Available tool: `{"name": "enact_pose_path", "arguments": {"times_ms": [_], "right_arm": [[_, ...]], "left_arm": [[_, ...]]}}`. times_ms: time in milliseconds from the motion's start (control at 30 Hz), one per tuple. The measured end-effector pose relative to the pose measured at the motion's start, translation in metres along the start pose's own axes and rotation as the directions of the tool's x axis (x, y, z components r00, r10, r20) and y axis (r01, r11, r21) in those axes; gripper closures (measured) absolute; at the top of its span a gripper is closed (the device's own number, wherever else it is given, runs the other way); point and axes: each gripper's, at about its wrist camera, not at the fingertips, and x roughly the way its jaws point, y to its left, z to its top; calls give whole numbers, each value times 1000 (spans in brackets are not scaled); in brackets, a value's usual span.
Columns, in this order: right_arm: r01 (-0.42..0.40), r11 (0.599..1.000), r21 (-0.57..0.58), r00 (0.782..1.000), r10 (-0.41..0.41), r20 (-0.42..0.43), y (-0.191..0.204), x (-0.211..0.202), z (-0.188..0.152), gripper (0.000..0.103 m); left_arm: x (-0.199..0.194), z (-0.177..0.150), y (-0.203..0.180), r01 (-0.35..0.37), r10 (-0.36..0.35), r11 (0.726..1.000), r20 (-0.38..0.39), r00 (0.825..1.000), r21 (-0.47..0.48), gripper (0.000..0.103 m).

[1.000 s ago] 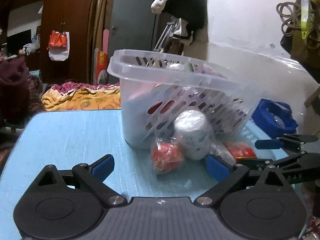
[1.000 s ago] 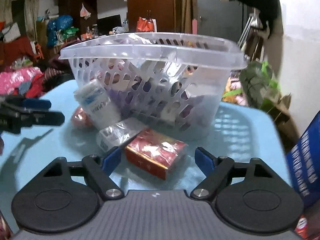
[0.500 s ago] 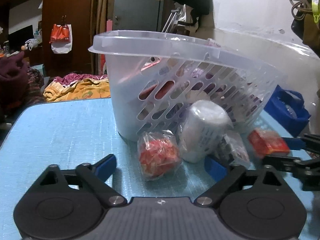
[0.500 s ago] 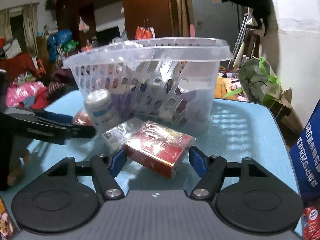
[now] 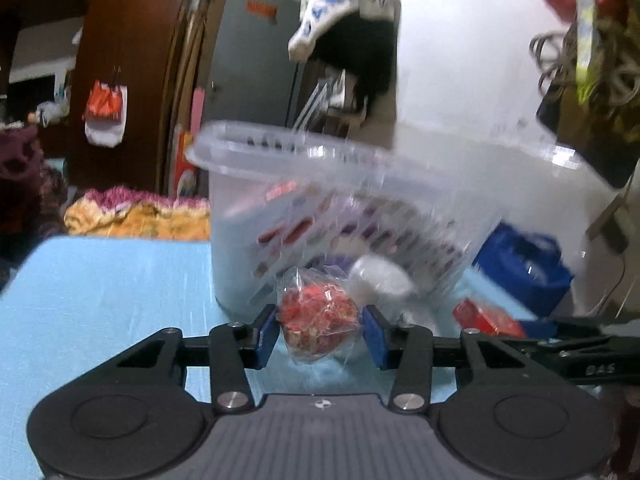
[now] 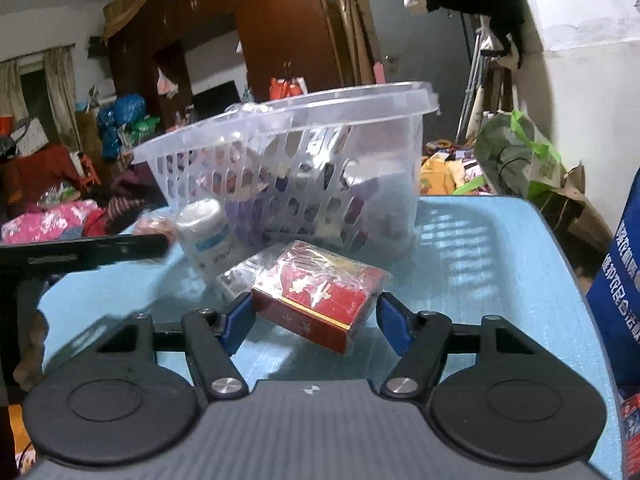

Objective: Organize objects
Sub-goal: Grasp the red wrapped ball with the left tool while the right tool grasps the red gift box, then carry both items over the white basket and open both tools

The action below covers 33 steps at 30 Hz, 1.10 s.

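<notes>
A light blue counter [image 6: 500, 248] fills the lower part of both views. A big clear plastic basket [image 6: 304, 184] with holes in its sides stands in the middle of it, full of things too blurry to name. Just in front of the basket lie a white bottle [image 6: 208, 232], a red box [image 6: 320, 288] in shiny wrap, and a red snack in a clear bag [image 5: 318, 314].

The left gripper [image 5: 320, 332], low in the left wrist view, pinches the red snack bag between its blue pads. The right gripper [image 6: 314, 322], low in its view, has its blue pads touching both sides of the red box, gripping it.
</notes>
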Motion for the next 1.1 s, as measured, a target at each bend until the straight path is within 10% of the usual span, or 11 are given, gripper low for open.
{"name": "enact_pose_path", "arguments": {"times_ms": [433,700,833,967,1100], "right_arm": [[-19,999,47,987,11,162,-7,-20,-8,35],[-61,998,2,925,55,375,11,-67,4,35],[36,994,-101,917,7,398,35,-64,76,35],[76,990,-122,955,-37,295,34,-15,134,35],[120,985,-125,976,-94,196,35,24,144,9]], "left_arm": [[-17,2,19,113,-96,988,164,982,-101,53],[-55,24,10,231,-208,971,275,939,-56,53],[-45,87,-8,183,-169,983,270,948,-27,53],[-5,127,-14,94,-84,995,198,977,-43,53],[39,135,-10,10,-5,999,89,996,-51,15]]}}
